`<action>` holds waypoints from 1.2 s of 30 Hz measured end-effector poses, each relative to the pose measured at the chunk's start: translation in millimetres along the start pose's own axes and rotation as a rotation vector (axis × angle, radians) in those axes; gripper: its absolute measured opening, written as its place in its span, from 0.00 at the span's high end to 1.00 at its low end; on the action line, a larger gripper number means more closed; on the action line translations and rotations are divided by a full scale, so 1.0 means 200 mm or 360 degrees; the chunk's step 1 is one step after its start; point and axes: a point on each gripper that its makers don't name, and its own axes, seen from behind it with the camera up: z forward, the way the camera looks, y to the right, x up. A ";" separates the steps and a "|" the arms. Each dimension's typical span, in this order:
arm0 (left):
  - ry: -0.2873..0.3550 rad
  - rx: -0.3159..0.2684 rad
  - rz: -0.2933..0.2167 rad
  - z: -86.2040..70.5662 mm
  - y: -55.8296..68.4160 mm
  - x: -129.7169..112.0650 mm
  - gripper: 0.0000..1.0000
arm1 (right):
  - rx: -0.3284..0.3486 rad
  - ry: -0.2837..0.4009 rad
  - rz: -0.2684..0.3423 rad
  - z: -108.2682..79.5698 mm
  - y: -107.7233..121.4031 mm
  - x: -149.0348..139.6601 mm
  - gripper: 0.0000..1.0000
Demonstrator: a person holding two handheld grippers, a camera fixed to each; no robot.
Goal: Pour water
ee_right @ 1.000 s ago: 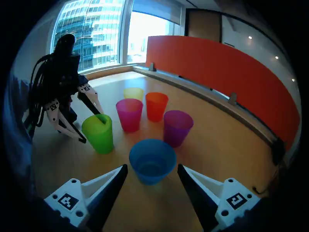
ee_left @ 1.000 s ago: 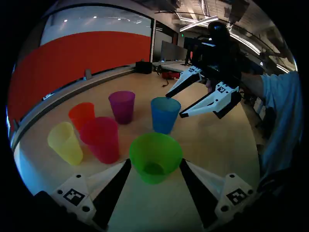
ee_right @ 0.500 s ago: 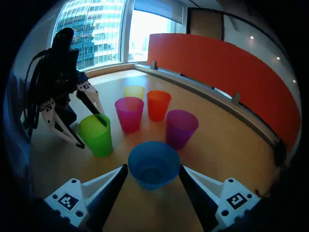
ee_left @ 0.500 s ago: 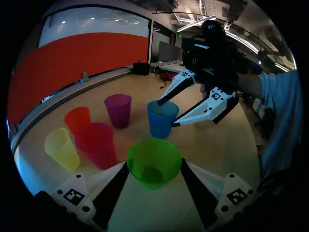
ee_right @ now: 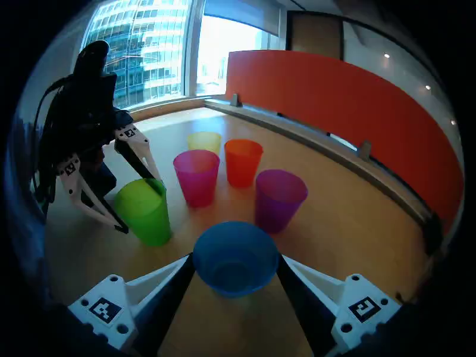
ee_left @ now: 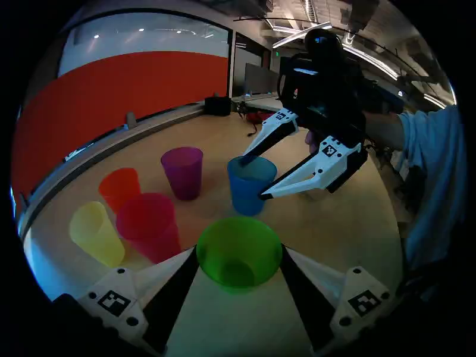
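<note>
Here, the green cup (ee_left: 239,256) on the desk (ee_left: 345,220) was straddled by the parted left hand-held gripper (ee_left: 238,247), the blue cup (ee_left: 250,193) by the parted right hand-held gripper (ee_left: 250,178); a sleeve (ee_left: 434,172) was shown by the left gripper view, windows (ee_right: 143,53) by the right gripper view.

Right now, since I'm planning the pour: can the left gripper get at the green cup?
Likely yes: the left gripper is open and the green cup stands between its fingers, with nothing in the way.

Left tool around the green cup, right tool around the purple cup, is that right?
No: the right tool is around the blue cup, not the purple cup, as the right gripper view shows. The left tool is around the green cup.
</note>
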 end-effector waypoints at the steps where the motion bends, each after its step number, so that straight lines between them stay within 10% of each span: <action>1: 0.0000 0.0003 0.0004 0.00 0.00 0.00 0.08 | 0.0001 0.0000 0.0000 0.00 0.00 0.00 0.00; 36: 0.0077 -0.0004 0.0034 -0.09 0.03 0.07 0.12 | -0.0027 0.0017 0.0002 -0.03 -0.02 0.03 0.07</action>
